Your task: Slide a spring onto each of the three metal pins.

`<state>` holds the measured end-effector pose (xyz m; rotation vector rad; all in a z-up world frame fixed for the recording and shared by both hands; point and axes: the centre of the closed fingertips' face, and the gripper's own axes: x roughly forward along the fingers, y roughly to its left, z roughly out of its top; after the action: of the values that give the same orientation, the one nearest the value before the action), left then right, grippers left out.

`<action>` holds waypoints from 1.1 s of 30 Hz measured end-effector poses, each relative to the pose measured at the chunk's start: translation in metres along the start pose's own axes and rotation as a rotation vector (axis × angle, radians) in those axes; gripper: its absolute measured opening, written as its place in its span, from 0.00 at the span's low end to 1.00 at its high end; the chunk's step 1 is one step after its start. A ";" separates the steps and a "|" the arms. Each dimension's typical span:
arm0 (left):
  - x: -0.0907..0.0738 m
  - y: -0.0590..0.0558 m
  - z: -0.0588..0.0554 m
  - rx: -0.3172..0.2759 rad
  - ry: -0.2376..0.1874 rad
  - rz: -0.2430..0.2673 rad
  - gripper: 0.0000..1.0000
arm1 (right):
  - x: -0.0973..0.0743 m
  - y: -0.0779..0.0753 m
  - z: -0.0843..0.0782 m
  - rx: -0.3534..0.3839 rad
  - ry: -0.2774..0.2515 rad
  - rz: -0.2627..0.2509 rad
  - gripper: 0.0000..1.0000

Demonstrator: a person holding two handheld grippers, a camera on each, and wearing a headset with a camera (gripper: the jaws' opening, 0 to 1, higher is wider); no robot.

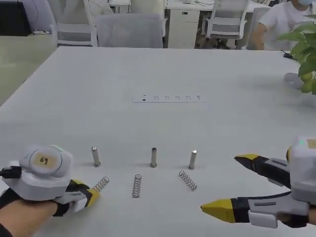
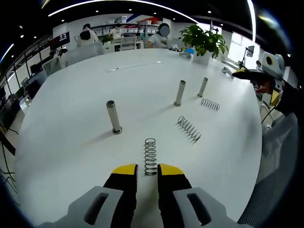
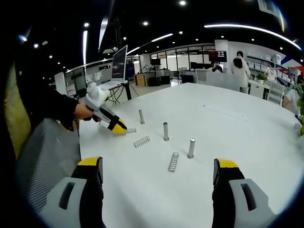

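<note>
The table [image 1: 148, 74] carries it all. The right gripper [image 1: 224, 182] hangs wide open and empty, right of the row; the left gripper [image 2: 147, 170] is narrowed to a slim gap, empty, its tips at the near end of the left spring [image 2: 150, 156].

The left pin [image 1: 95, 156], middle pin [image 1: 153, 157] and right pin [image 1: 192, 159] stand upright. The middle spring [image 1: 137, 185] and right spring [image 1: 187, 179] also lie flat, just before their pins; none is threaded yet.

The springs look light, thin-wired, squashy and apt to roll. A gentle pinch across the coils near one end seems best, leaving the other end free for the pin top.
</note>
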<state>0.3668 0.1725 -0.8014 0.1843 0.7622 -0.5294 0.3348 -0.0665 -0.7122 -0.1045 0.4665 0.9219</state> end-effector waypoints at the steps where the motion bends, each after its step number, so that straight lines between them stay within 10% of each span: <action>1: 0.000 0.000 0.002 0.010 -0.008 0.001 0.09 | 0.000 0.000 0.000 0.001 0.001 0.000 0.96; 33: -0.006 -0.006 0.010 0.099 -0.043 -0.052 0.02 | -0.003 0.002 0.006 -0.014 -0.003 0.003 0.94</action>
<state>0.3661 0.1668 -0.7896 0.2450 0.7008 -0.6192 0.3341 -0.0656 -0.7056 -0.1151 0.4581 0.9281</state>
